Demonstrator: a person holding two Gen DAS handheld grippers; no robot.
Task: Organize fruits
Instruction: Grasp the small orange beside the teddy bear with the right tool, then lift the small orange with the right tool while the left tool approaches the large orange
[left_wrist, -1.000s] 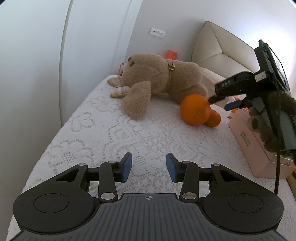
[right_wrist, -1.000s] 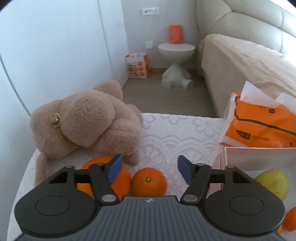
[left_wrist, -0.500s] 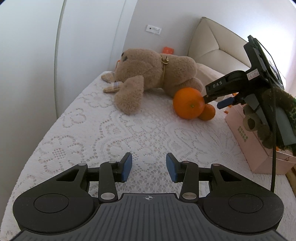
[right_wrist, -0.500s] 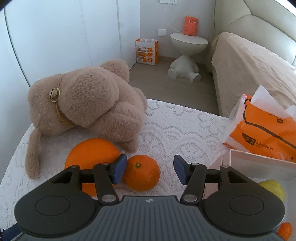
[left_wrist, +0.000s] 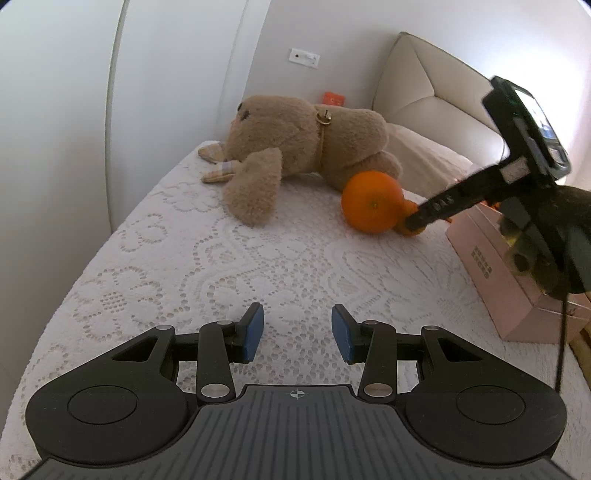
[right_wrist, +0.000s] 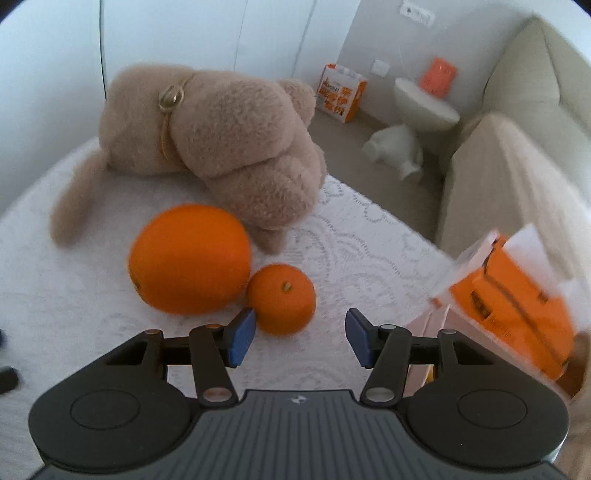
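A large orange (right_wrist: 189, 258) and a small mandarin (right_wrist: 281, 298) lie touching on the white lace cloth (right_wrist: 351, 236), just in front of the teddy bear. My right gripper (right_wrist: 300, 339) is open, hovering just short of the mandarin, which sits slightly left of its centre. In the left wrist view the large orange (left_wrist: 371, 207) shows, with the right gripper's finger (left_wrist: 443, 205) hiding most of the mandarin (left_wrist: 410, 230). My left gripper (left_wrist: 297, 338) is open and empty, low over the cloth (left_wrist: 207, 266), well short of the fruit.
A brown teddy bear (left_wrist: 306, 147) lies behind the oranges; it fills the far side in the right wrist view (right_wrist: 221, 140). A pink box (left_wrist: 491, 258) stands at the right. An orange tissue pack (right_wrist: 513, 306) sits by it. A wall is at the left.
My right gripper has risen and tilted down over the fruit, shifting right of the mandarin. My left gripper has drifted slightly; the bear and orange look higher and nearer in its view.
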